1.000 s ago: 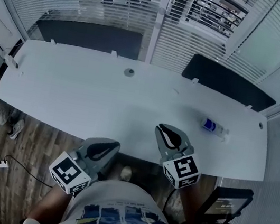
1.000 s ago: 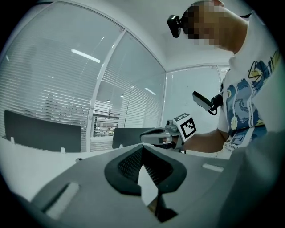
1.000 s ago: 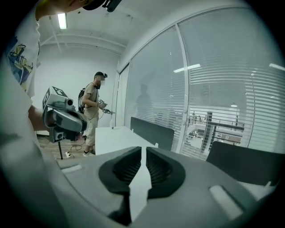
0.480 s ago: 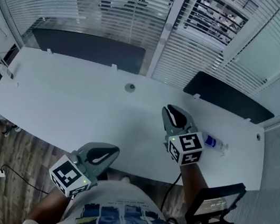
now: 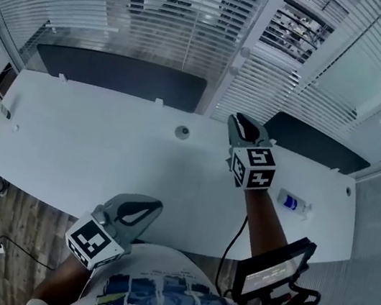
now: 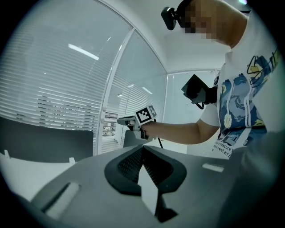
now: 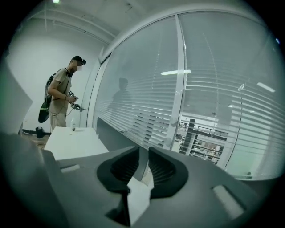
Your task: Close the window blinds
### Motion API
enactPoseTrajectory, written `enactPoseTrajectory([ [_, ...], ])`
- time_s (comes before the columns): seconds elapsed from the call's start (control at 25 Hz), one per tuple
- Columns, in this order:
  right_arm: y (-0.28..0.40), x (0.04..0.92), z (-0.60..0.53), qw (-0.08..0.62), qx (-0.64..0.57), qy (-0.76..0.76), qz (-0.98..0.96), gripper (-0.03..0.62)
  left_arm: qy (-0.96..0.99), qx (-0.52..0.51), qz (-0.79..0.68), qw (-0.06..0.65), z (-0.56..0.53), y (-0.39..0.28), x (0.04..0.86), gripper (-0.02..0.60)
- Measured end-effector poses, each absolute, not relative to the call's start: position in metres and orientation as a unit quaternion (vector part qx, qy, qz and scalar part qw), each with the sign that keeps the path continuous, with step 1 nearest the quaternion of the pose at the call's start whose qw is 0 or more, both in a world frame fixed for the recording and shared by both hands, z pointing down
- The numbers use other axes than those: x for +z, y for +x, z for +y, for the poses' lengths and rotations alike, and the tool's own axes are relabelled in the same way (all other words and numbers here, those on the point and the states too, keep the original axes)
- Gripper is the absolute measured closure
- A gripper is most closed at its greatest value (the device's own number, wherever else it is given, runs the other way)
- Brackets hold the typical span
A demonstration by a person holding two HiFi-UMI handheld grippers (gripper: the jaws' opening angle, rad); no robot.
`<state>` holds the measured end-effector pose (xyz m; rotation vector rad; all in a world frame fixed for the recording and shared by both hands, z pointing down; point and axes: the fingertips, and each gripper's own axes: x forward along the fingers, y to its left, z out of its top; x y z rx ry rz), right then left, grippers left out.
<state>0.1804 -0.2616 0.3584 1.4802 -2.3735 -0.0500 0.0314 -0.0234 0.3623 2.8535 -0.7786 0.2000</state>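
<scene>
1. The right tool [image 5: 243, 124] has gone forward over the counter [image 5: 91, 138], from the near edge to the far edge. It now points at the white post between two panels of the blinds [image 5: 169, 27].
2. Its jaws have just been opening. They stand narrowly apart, with nothing between them.
3. The left tool [image 5: 148, 208] hangs low by the person's body, jaws together and empty.
4. I judge this is the reach. The blinds are not yet touched, and right of the post the slats still let the outside show.
5. The counter is white and carries a small bottle [image 5: 292, 203] at the right and a round grommet [image 5: 181, 133]. Dark screens [image 5: 117, 73] stand along its far edge, before the blinds.
6. The floor [image 5: 2, 224] is wood. Another person [image 7: 60, 95] stands far off along the glass wall.
</scene>
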Motion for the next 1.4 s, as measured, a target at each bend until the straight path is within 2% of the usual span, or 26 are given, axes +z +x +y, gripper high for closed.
enactPoseTrajectory([
  [0.52,0.178,0.330,-0.379,0.183,-0.058,0.593,-0.782,0.517,0.955,0.067,-0.262,0.125,-0.041,-0.033,0.377,0.575],
  [0.88,0.198,0.310,-0.438,0.140,-0.034,0.645,-0.750,0.473,0.944,0.074,-0.287,0.143,-0.054,-0.062,0.388,0.575],
  [1.4,0.204,0.307,-0.467,0.113,-0.012,0.671,-0.733,0.464,0.945,0.076,-0.279,0.155,-0.074,-0.063,0.400,0.575],
])
